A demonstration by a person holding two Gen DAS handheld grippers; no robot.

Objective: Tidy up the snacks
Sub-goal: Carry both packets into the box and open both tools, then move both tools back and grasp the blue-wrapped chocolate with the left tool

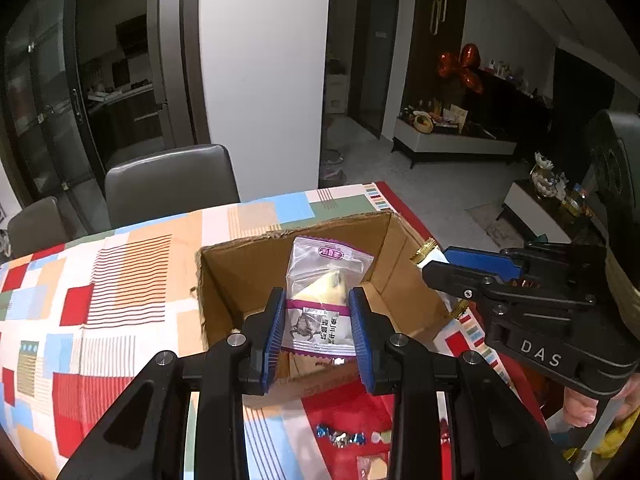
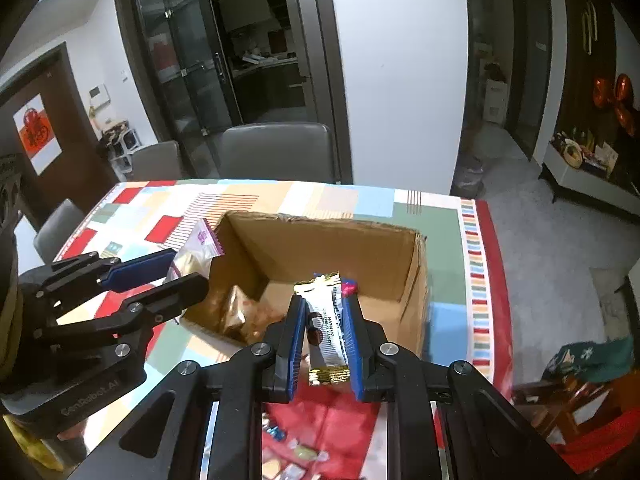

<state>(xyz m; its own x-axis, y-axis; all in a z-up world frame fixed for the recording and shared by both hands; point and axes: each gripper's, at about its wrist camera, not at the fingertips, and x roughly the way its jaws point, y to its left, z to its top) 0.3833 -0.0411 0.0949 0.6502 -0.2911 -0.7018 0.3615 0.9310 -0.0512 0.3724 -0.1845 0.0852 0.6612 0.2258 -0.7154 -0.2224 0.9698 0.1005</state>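
- Over the open cardboard box (image 1: 304,276) on the desk (image 1: 120,280), both hand-held grippers carried snacks.
- Left hand-held gripper (image 1: 318,330) was clenched on a clear purple-trimmed snack pouch (image 1: 324,300), gripped across its lower printed half and held upright above the box mouth.
- Right hand-held gripper (image 2: 324,340) was clamped on a gold-ended snack bar (image 2: 326,328), pinched at mid-length over the box's near edge.
- Judged: both packets light, crinkly and slippery; the pouch's contents looked crushable, so a mid-body hold seemed best.
- Both pointed forward and downward, side by side.
- A gold packet (image 2: 234,314) lay inside; small wrapped candies (image 1: 340,438) sat on the desk nearby.
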